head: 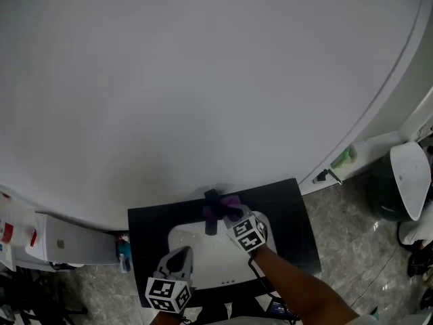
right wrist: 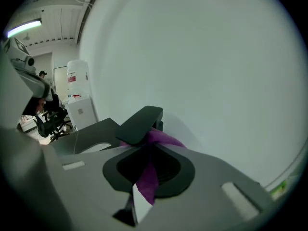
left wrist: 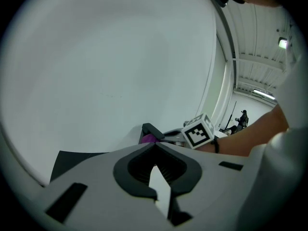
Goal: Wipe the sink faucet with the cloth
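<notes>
1. Gripping the purple cloth (right wrist: 148, 176), the right tongs (right wrist: 147, 147) are clamped on it and hold it right at the black faucet (right wrist: 141, 122), where the fabric can rub the fitting.
2. The faucet stands at the back of the white sink (head: 203, 248), which is set in a dark desk (head: 298, 222) by the wall.
3. The left tongs (left wrist: 155, 146) are closed on nothing and hang over the sink's front edge, apart from the faucet. They are likely staying out of the way, since one hand suffices for wiping.
</notes>
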The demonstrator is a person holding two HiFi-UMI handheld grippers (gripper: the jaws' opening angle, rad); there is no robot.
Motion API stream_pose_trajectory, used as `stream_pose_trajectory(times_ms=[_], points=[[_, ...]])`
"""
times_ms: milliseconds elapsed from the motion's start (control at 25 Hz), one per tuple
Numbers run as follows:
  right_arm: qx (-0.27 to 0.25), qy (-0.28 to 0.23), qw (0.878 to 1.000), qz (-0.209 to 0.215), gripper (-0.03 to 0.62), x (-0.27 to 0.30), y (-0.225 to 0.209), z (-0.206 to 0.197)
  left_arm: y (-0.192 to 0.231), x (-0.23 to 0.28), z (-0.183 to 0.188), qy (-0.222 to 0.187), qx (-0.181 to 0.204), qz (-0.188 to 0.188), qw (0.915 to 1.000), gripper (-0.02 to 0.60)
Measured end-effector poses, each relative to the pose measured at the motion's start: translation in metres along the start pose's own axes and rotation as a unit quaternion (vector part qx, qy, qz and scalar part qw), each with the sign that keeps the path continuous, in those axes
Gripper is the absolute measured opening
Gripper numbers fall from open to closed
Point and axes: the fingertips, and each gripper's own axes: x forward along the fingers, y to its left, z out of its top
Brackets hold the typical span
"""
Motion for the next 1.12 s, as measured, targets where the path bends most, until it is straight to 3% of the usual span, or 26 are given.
stream_pose_trajectory(times_ms=[200, 520, 640, 800, 1120], points=[[0.018, 0.009, 1.000, -0.002, 0.031, 0.043, -0.024, -0.014, 0.003, 0.007, -0.001, 0.002, 0.006, 0.003, 1.0000, 0.005], [0.003, 0.096, 0.995, 0.027, 0.031, 0.084, -0.006, -0.077, 0.017, 0.012, -0.011, 0.007, -0.001, 0.009, 0.9999, 0.005], [0.015, 0.054, 0.998, 0.025, 0.031, 0.066, -0.002, -0.064, 0.016, 0.008, -0.008, 0.000, -0.001, 0.006, 1.0000, 0.005], [0.020, -0.035, 0.999, 0.022, 0.031, -0.014, 0.020, -0.015, 0.005, -0.014, 0.027, -0.037, 0.001, -0.001, 0.9993, 0.005], [0.013, -0.122, 0.992, -0.012, 0.032, -0.159, 0.056, 0.076, -0.025, -0.052, 0.102, -0.102, 0.027, -0.021, 0.9941, 0.005]])
